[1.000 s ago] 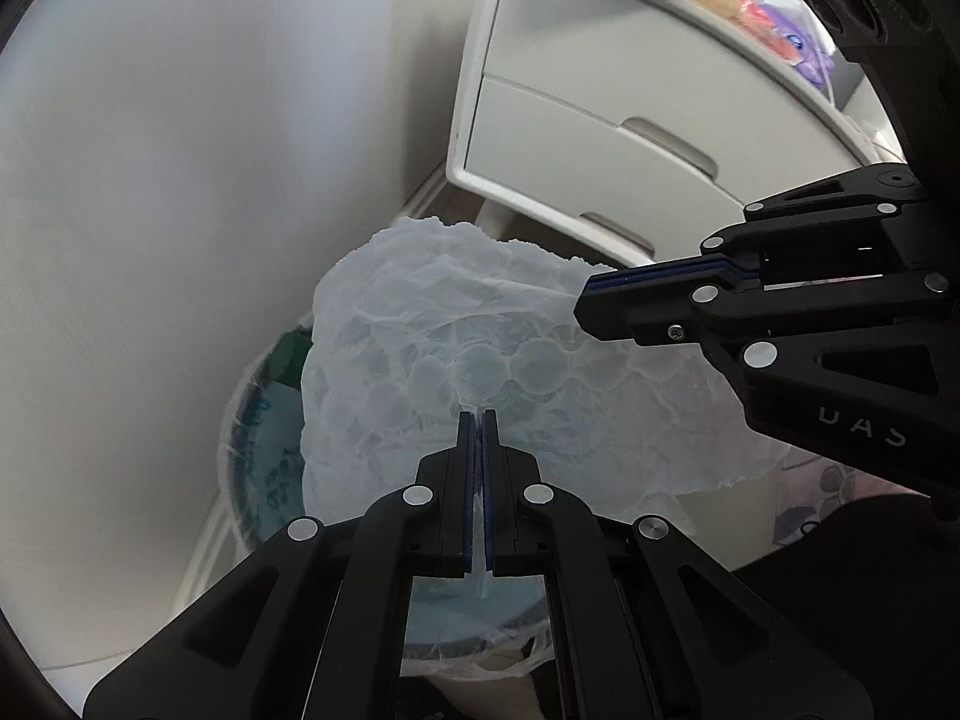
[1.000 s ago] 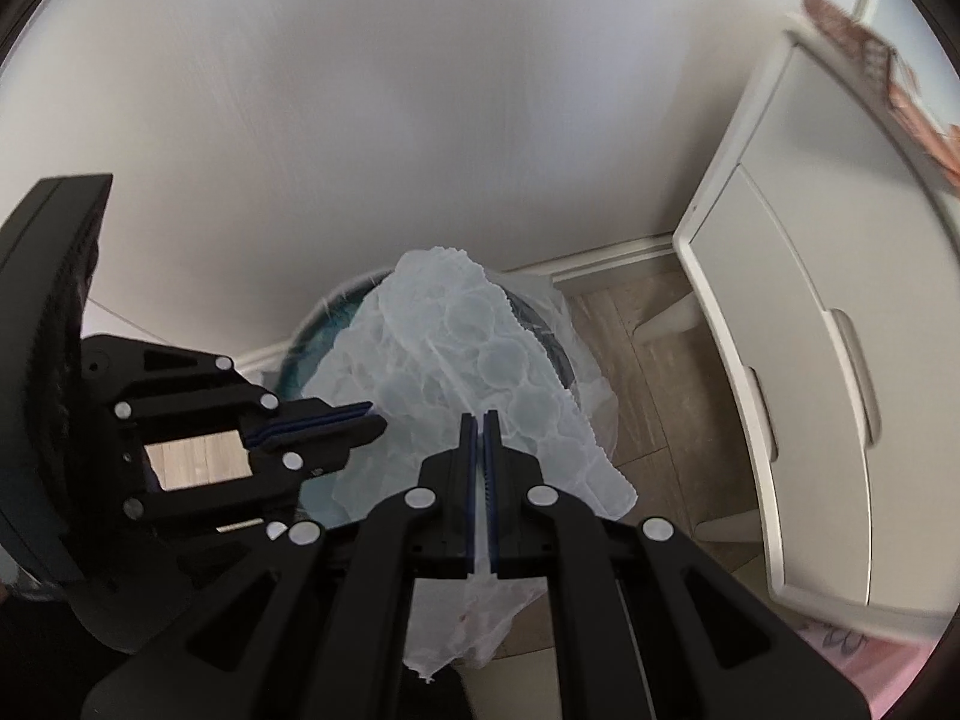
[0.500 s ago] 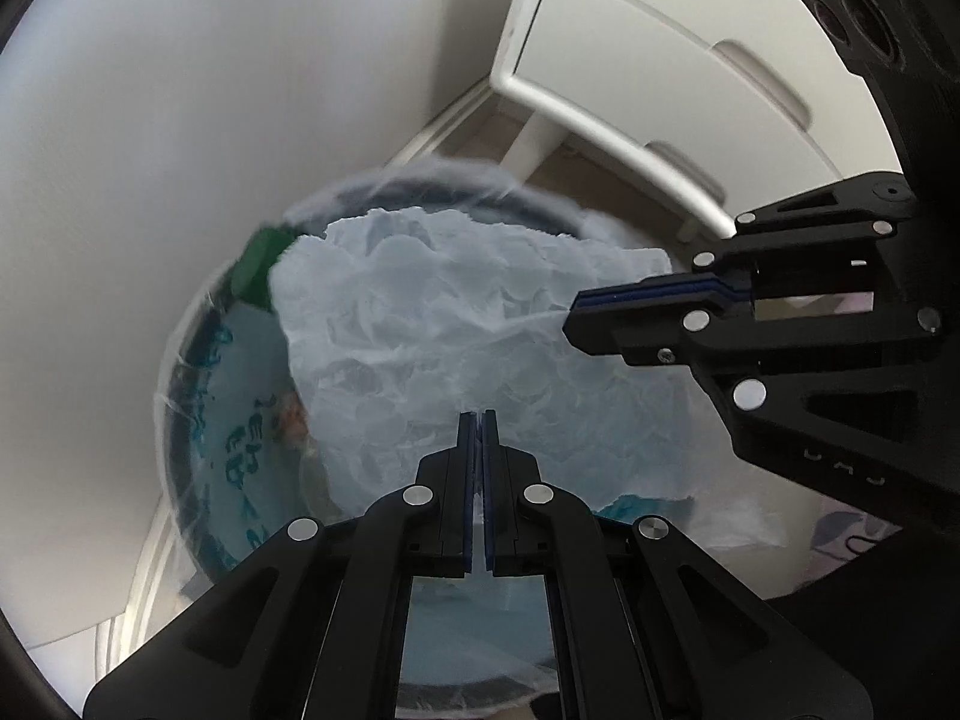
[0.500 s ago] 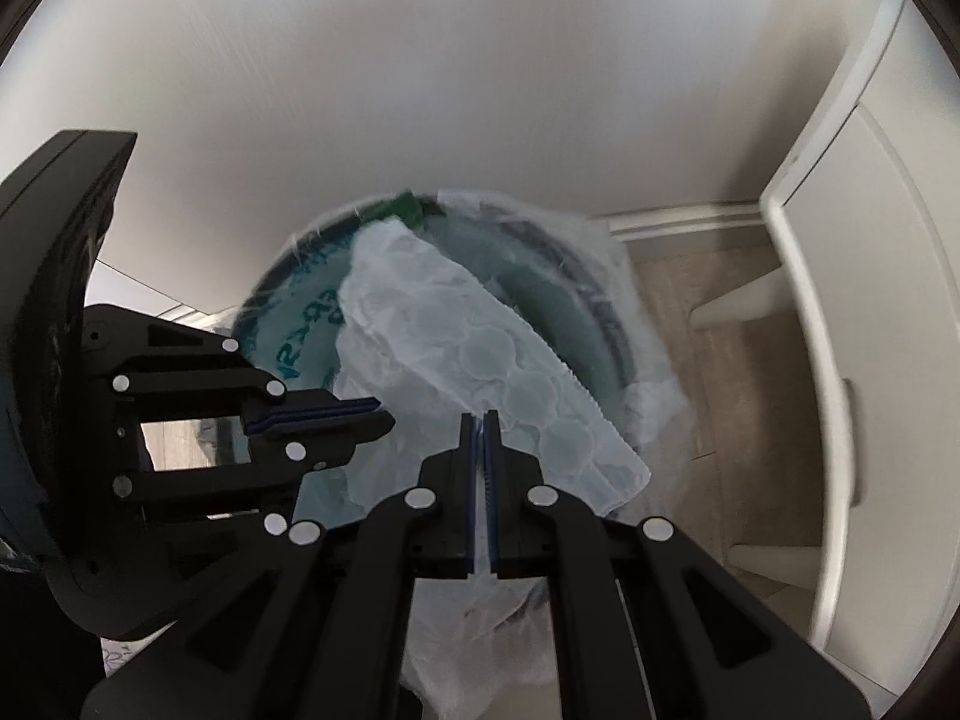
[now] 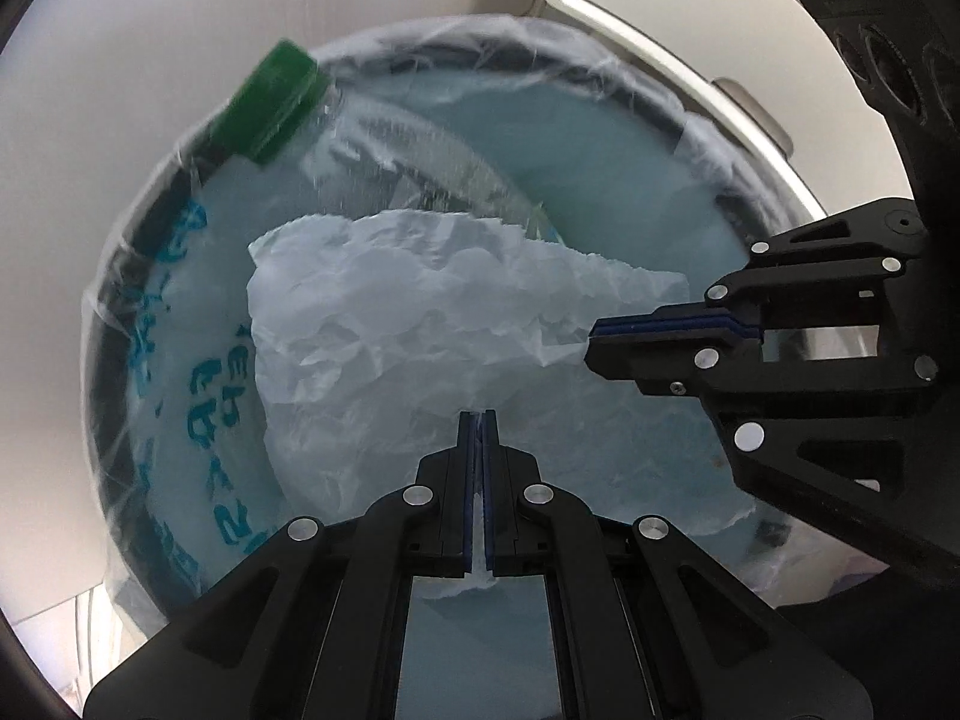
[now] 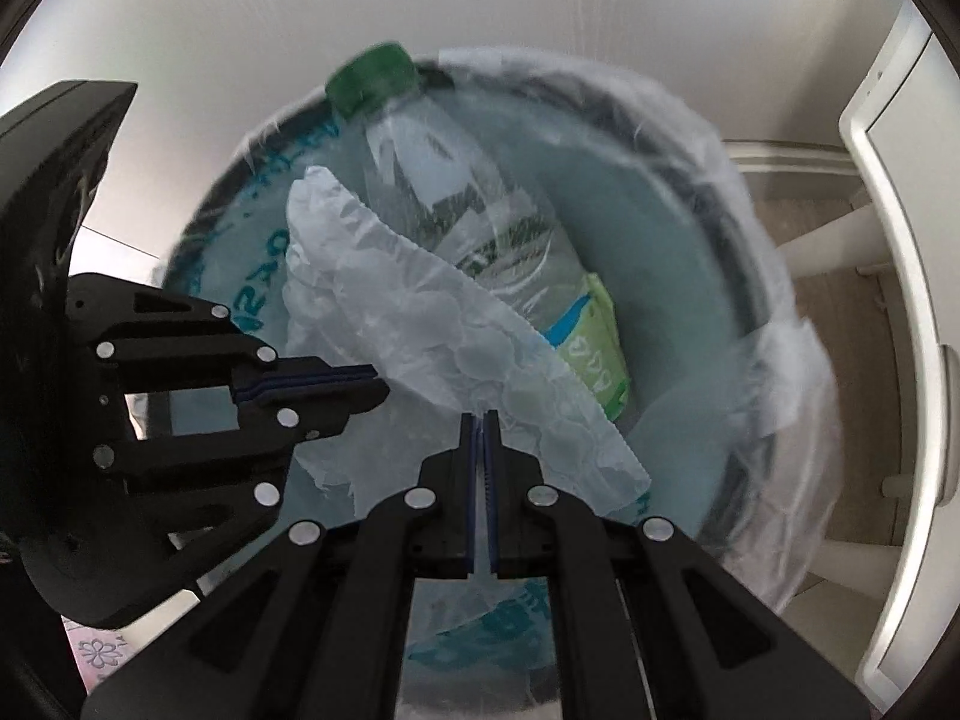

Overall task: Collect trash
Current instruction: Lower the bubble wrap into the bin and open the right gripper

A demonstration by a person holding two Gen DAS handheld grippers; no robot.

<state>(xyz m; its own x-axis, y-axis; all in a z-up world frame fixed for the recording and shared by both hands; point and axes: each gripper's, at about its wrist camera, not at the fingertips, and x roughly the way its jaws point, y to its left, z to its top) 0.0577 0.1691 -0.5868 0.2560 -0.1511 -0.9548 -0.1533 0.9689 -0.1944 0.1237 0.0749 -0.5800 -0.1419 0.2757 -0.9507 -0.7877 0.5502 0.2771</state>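
A sheet of white bubble wrap [image 5: 420, 330] [image 6: 432, 324] hangs inside the mouth of a round bin [image 5: 120, 324] [image 6: 738, 252] lined with a clear bag with teal print. My left gripper [image 5: 478, 420] is shut on its near edge; it also shows in the right wrist view [image 6: 378, 387]. My right gripper [image 6: 479, 420] is shut on another edge; it also shows in the left wrist view [image 5: 594, 339]. A clear plastic bottle [image 6: 480, 228] with a green cap [image 5: 270, 99] leans inside the bin under the wrap.
A white wall stands behind the bin. A white drawer cabinet [image 6: 900, 240] [image 5: 690, 30] on legs stands to the right of it over a wood floor [image 6: 840, 312]. A pink patterned surface [image 6: 96, 654] shows at the lower left.
Both grippers have moved down and forward with the bubble wrap, from above the bin into its mouth. The bottle and its green cap have come into full view.
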